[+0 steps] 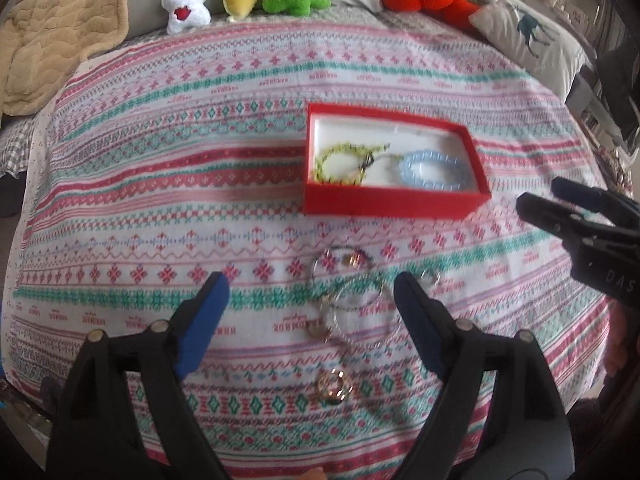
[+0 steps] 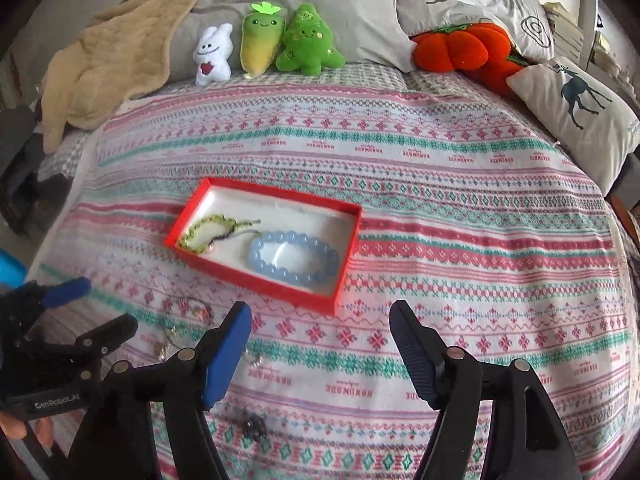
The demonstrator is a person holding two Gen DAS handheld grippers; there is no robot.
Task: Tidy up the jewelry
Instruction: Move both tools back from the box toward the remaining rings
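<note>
A red box (image 1: 384,206) with a white lining lies on the patterned bedspread. In it are a green beaded bracelet (image 1: 340,160) and a pale blue bead bracelet (image 1: 434,170). Loose pieces lie on the cloth in front of the box: clear bead bracelets (image 1: 360,312), a charm bracelet (image 1: 340,264) and a cluster of rings (image 1: 335,388). My left gripper (image 1: 310,284) hangs open above these pieces with nothing between its pads. My right gripper (image 2: 320,308) is open and empty just in front of the box (image 2: 260,280). A dark trinket (image 2: 254,426) lies under its left finger.
Plush toys (image 2: 260,44) stand in a row at the back, with an orange pumpkin cushion (image 2: 460,50) and a deer pillow (image 2: 580,100) to the right. A beige blanket (image 2: 112,60) is heaped at the back left. The left gripper (image 2: 104,306) shows at the left edge.
</note>
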